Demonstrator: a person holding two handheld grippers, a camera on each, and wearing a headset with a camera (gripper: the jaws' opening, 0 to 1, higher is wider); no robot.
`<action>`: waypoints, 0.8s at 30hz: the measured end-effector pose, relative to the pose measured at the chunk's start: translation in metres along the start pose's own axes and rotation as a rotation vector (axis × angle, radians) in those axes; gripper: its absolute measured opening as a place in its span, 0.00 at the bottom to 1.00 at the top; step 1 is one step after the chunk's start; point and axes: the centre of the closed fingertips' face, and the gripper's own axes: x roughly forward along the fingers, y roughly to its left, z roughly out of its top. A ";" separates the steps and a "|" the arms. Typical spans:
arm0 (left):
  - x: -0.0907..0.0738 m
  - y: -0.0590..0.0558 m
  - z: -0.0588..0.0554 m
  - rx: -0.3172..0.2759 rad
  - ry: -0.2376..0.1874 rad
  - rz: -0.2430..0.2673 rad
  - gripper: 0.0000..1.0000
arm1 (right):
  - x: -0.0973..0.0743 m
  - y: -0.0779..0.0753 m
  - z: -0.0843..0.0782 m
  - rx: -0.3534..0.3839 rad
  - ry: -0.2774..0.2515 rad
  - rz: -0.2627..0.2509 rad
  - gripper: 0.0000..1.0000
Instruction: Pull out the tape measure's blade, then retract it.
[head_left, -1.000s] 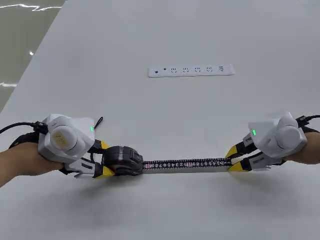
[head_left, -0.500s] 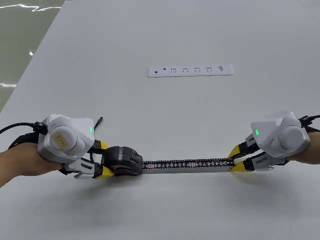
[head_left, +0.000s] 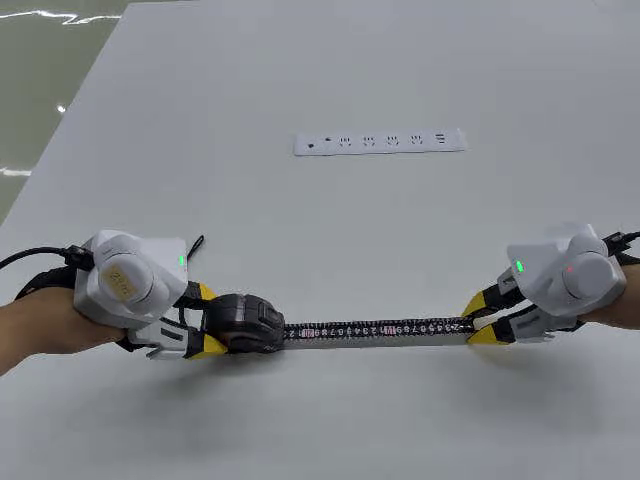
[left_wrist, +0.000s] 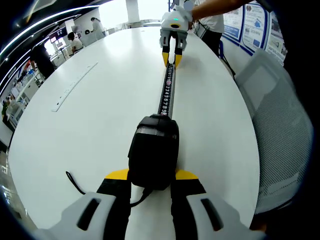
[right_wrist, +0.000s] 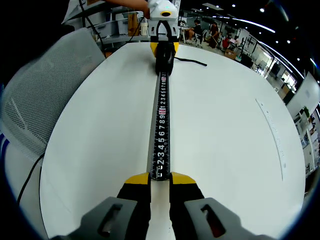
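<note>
In the head view the black tape measure case (head_left: 245, 322) lies on the white table (head_left: 330, 230) at the front left. My left gripper (head_left: 205, 335) is shut on its rear end. The numbered blade (head_left: 380, 328) runs flat to the right, and my right gripper (head_left: 477, 320) is shut on its tip. The left gripper view has the case (left_wrist: 153, 150) between the yellow-tipped jaws, with the blade (left_wrist: 167, 87) stretching away to the other gripper (left_wrist: 173, 50). In the right gripper view the blade (right_wrist: 161, 125) starts between the jaws and leads to the case (right_wrist: 164, 57).
A white power strip (head_left: 380, 142) lies flat at mid-table, beyond the blade. A thin black cord (head_left: 195, 243) trails behind the left gripper. A grey mesh chair (left_wrist: 280, 130) stands off the table's near edge. People stand in the room behind.
My right gripper has moved a little further right with the blade tip, so more blade is out. The left gripper and the case have stayed put.
</note>
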 end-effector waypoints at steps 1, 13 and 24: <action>0.000 0.000 0.000 -0.001 0.000 0.001 0.25 | 0.000 0.000 0.000 -0.001 0.002 0.000 0.12; 0.002 0.001 0.002 0.000 0.012 -0.001 0.25 | 0.000 0.001 0.002 -0.007 0.019 0.002 0.14; 0.002 0.001 0.001 0.002 0.033 0.004 0.26 | 0.000 0.001 0.002 -0.006 0.041 -0.003 0.16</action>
